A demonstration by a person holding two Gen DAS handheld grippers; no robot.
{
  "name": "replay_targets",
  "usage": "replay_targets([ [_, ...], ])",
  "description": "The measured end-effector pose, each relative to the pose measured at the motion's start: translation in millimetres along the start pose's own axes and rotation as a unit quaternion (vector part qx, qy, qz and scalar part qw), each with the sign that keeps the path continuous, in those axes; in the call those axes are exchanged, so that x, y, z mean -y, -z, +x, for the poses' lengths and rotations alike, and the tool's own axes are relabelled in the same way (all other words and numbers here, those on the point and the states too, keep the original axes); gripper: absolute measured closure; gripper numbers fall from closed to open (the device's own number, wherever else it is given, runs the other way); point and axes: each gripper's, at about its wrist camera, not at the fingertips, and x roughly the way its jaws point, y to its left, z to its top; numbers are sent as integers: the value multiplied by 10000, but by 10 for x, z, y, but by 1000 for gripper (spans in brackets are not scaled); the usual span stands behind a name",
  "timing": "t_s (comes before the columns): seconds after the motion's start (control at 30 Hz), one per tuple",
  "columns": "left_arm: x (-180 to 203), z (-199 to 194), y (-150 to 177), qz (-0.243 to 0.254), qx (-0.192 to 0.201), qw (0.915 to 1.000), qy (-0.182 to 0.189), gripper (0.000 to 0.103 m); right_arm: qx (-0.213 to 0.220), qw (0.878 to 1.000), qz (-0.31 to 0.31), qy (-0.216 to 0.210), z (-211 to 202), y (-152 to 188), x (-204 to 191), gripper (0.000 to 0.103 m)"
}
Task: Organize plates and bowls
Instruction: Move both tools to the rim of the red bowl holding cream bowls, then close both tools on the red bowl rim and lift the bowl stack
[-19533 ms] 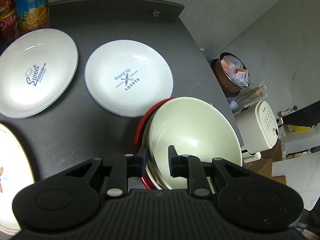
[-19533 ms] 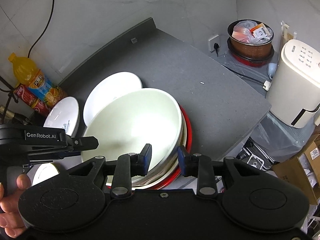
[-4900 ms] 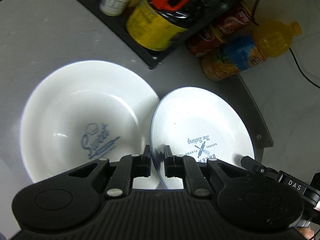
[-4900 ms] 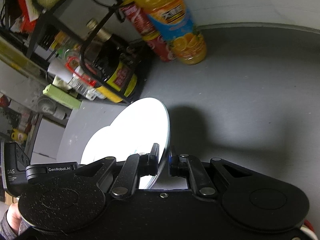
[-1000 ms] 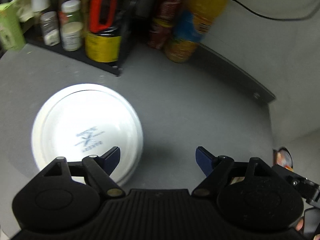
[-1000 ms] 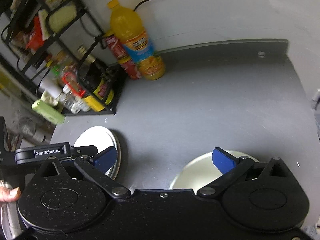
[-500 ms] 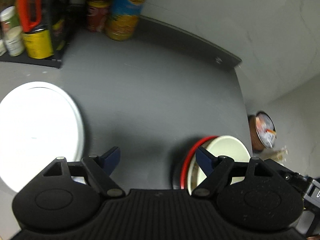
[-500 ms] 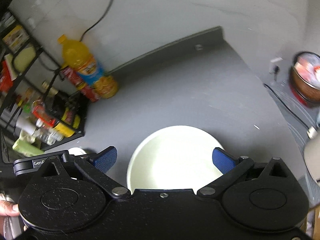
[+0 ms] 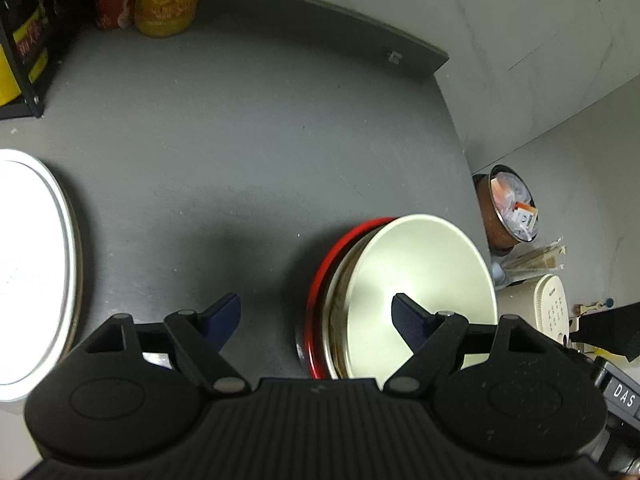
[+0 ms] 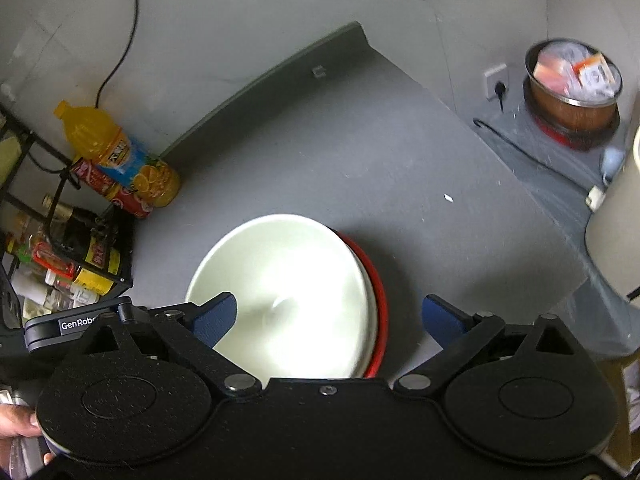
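Hovering with jaws spread wide and empty, the left gripper (image 9: 316,312) and right gripper (image 10: 328,316) flank the nested bowls (image 10: 288,292) near the bench (image 9: 240,120) right edge, apparently positioned for pickup. White plates (image 9: 36,268) sit stacked at the left edge.

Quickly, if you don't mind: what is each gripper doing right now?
Left gripper: open, holding nothing, above the counter beside the bowl stack.
Right gripper: open, holding nothing, over the bowl stack.

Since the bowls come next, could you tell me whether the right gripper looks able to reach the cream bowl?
Probably yes: the right gripper is open just above the cream bowl, nothing between them.
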Motion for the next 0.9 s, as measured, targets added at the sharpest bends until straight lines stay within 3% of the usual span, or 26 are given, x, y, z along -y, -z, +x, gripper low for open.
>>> replay_targets([
  [0.13, -28, 129, 18, -23, -73, 9999, 68, 25, -173, 9995, 235, -116, 197, 68, 125, 18],
  [0.3, -143, 290, 36, -225, -232, 9994, 123, 41, -345, 9978, 507, -233, 384, 135, 215, 38],
  [0.37, -174, 368, 23, -298, -346, 9987, 209, 51, -378, 9970, 621, -282, 420, 151, 237, 41],
  [0.53, -199, 471, 7, -369, -506, 9964, 573, 66, -466, 9968, 587, -277, 472, 188, 239, 44],
  [0.73, -185, 475, 3, -268, -535, 9966, 562, 67, -459, 9977, 492, -53, 450, 193, 278, 68],
  [0.9, -194, 479, -3, -215, -581, 9961, 625, 67, -453, 9979, 463, -21, 431, 206, 255, 69],
])
